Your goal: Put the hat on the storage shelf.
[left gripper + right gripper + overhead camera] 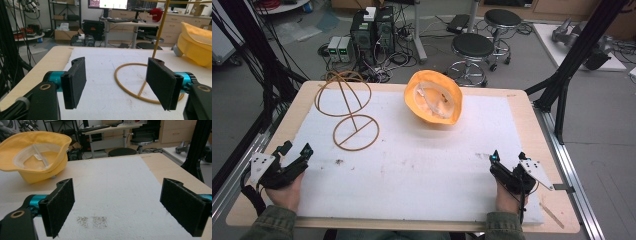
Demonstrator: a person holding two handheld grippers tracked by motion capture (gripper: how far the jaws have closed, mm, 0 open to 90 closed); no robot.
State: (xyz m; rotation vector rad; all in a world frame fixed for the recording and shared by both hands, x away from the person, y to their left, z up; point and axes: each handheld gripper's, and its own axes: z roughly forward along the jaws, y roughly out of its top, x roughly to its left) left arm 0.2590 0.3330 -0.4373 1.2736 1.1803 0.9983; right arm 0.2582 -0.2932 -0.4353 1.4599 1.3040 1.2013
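At near left, left gripper (296,152) is held with jaws wide apart, nothing between | near right, right gripper (508,157) is held likewise, jaws spread and empty | farther left, wire hat stand (348,107) is set upright on white foam board (422,170) | far centre, yellow hat (434,97) is laid upside down, well apart from both grippers.

Bench (532,120): carries the foam sheet (422,170).
Wire stand (348,107): upright on the sheet's far left.
Hat (434,97): upturned on the sheet's far middle, right of the stand, apart from it.
Left gripper (294,152): near left corner.
Right gripper (508,159): near right corner.
Stools (473,47): floor behind the bench.
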